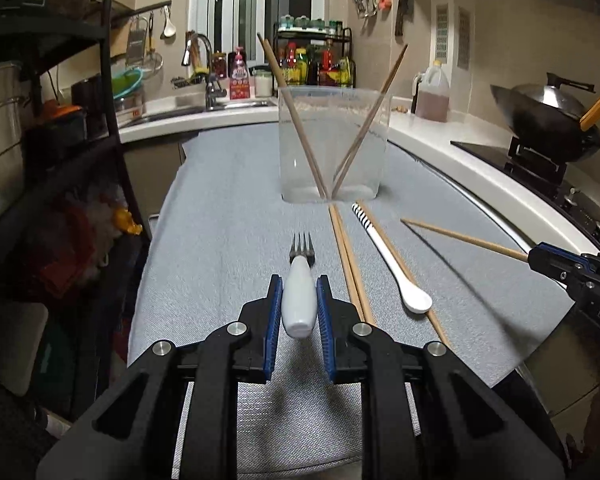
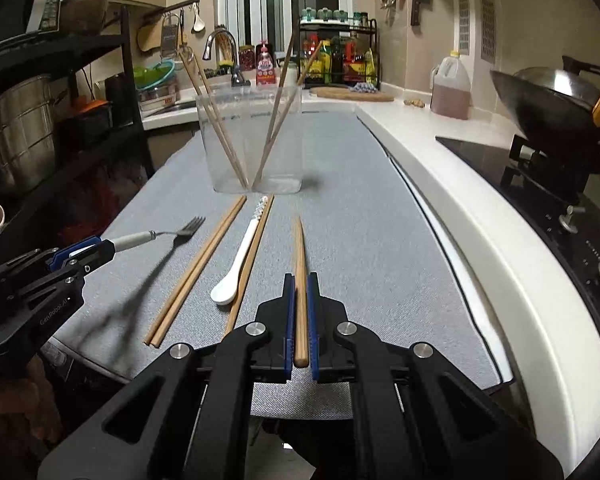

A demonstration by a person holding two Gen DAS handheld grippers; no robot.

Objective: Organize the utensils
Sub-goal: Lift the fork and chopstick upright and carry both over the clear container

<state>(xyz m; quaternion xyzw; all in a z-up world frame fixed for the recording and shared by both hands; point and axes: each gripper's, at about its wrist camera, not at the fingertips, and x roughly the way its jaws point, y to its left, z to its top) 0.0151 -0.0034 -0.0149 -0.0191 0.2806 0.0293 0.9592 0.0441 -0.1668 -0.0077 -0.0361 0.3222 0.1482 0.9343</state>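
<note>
Gripping a fork with a white rounded handle and metal tines (image 1: pixel 299 280), the left gripper (image 1: pixel 299 286) is closed on the handle, w/ blue pads pressed on both sides; the tines point fwd toward the container, and in the right wrist view the fork (image 2: pixel 156 235) is seen lifted clear of the desk. The right gripper (image 2: pixel 300 284) is closed on a single light-brown wooden chopstick (image 2: pixel 300 272), which runs straight out betw. the pads, tip fwd.

A grey textured cloth (image 1: pixel 228 208) is spread over the desk. On it, at the far end, a clear plastic rectangular container (image 1: pixel 334 148) is stood upright, w/ wooden chopsticks (image 1: pixel 296 120) leaned inside it in two crossed groups, some to the left, some to the right.

Just in front of the container, a pair of wooden chopsticks (image 2: pixel 198 268) is laid side by side, touching. Beside them a white ceramic spoon w/ striped handle end (image 2: pixel 238 264) is laid bowl toward the camera, and one more wooden chopstick (image 2: pixel 254 256) is laid along its right edge, approx. touching it.

Along the right, a white counter (image 2: pixel 452 184) w/ a dark wok (image 2: pixel 548 100) on a stove is seen.
</note>
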